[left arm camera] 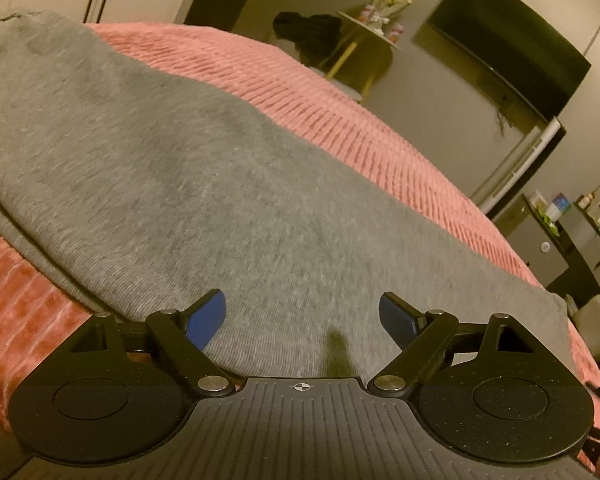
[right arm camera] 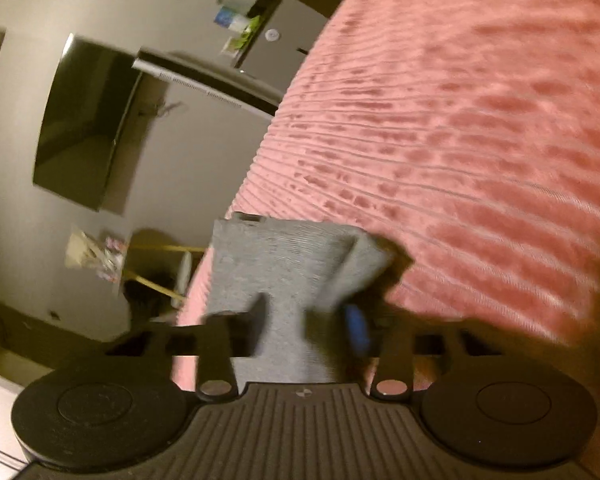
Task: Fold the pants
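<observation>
Grey knit pants (left arm camera: pixel 160 160) lie spread flat on a pink ribbed bedspread (left arm camera: pixel 340 112). My left gripper (left arm camera: pixel 302 300) hovers low over the near part of the pants. Its blue-padded fingers (left arm camera: pixel 208 316) stand wide apart with nothing between them. In the right wrist view, a ribbed end of the pants (right arm camera: pixel 284 256) stands up off the bedspread (right arm camera: pixel 460 120). My right gripper (right arm camera: pixel 308 320) is shut on that end, with the grey cloth pinched between its narrow jaws. This view is blurred.
The bed's edge drops off to the right in the left wrist view. Beyond it stand a small round table (left arm camera: pixel 380 28) with a dark cloth (left arm camera: pixel 308 36) beside it, a wall-mounted TV (left arm camera: pixel 500 52) and a low cabinet (left arm camera: pixel 540 240).
</observation>
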Motion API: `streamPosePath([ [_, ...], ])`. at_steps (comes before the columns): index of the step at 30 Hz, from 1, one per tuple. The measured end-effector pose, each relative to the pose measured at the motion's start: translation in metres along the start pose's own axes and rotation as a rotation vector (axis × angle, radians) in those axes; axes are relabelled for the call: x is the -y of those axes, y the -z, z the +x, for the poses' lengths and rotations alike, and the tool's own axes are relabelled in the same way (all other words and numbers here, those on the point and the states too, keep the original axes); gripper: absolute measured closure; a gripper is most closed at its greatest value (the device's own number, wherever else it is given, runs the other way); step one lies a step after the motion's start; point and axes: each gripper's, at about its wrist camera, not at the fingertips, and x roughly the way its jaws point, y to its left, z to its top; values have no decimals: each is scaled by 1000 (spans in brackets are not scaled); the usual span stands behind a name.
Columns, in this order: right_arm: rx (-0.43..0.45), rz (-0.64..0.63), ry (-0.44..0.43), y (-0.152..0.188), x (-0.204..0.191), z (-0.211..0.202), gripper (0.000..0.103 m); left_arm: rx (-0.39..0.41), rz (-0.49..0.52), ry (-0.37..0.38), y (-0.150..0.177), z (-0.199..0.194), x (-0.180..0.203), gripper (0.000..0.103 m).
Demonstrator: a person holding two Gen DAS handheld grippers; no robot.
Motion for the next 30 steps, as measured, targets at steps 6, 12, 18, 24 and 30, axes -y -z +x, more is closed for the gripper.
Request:
streamPosePath([
  [6,-10,42,12,-3,5,4,67,-4,30,-19,2,2,4,14],
  [12,-17,64,-16,-3,8,9,51,-4,53,-26,4,3,6,12],
  [18,-2,-43,81,2,-1,9,94,-4,54,-26,4,2,6,12],
  [24,45,-213,85,10,-35,-6,96,-5,59,-25,4,3,6,11],
  [30,89,-587,8,48,-117,-28,97,-4,57,-20,4,3,5,11],
])
